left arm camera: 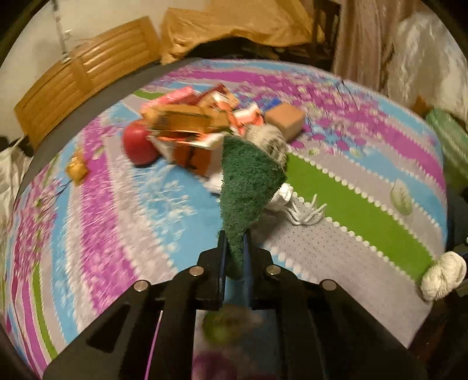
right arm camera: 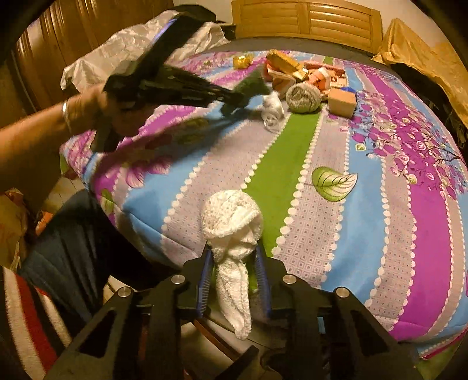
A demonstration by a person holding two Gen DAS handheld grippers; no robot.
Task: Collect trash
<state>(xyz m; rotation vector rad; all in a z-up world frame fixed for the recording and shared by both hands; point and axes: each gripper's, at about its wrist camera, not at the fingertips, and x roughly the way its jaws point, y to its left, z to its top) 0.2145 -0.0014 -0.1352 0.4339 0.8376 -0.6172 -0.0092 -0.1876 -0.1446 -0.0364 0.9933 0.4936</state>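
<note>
With the left gripper (left arm camera: pixel 234 251) clenched on the green scouring pad (left arm camera: pixel 248 181) and the right gripper (right arm camera: pixel 234 277) on the white towel (right arm camera: pixel 232 231) — hold both pinches firm, lifting clear of the bedspread (right arm camera: pixel 380 233) — so neither slips

Striped floral bedspread (right arm camera: pixel 365 181), wooden headboard (right arm camera: pixel 307 20), mustard cloth (left arm camera: pixel 234 29), beige curtain (left arm camera: pixel 362 38)

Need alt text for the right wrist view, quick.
The right gripper grips a white towel over a striped floral bedspread. Upper left, the left gripper holds a green cloth near boxes.
</note>
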